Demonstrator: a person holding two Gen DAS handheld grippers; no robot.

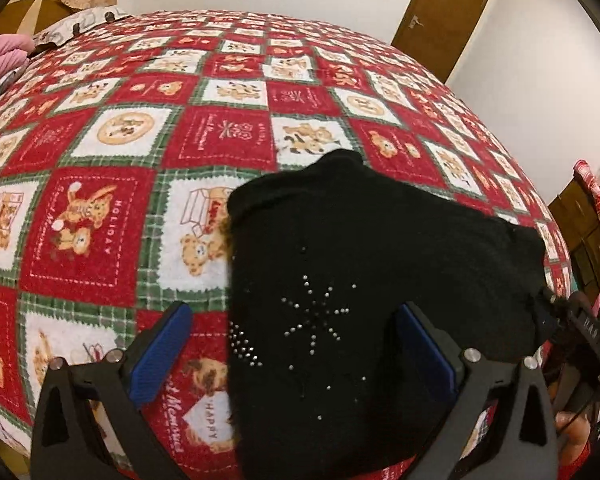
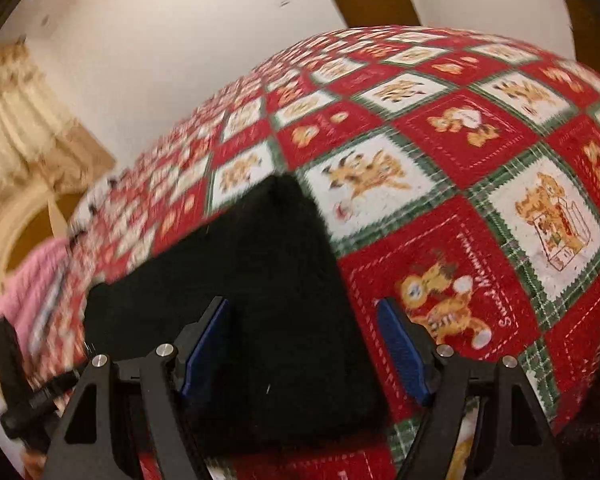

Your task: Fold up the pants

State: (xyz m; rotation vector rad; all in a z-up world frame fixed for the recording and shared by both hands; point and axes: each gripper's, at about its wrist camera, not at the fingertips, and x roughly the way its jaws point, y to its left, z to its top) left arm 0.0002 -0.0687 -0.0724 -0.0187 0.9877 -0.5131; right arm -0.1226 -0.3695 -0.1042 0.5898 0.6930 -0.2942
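Pants: black pants [image 1: 364, 280] lie bunched on the holiday quilt [image 1: 100, 208], lower centre of the left wrist view, studded star facing up.
Left gripper [image 1: 296, 344]: fingers wide, holding nothing, straddling the cloth's left edge.
Right gripper [image 2: 304, 340]: fingers wide, empty, over the cloth's right edge.
Risk: I reckon a pinch could snag quilt too, or take one layer, skewing the fold.
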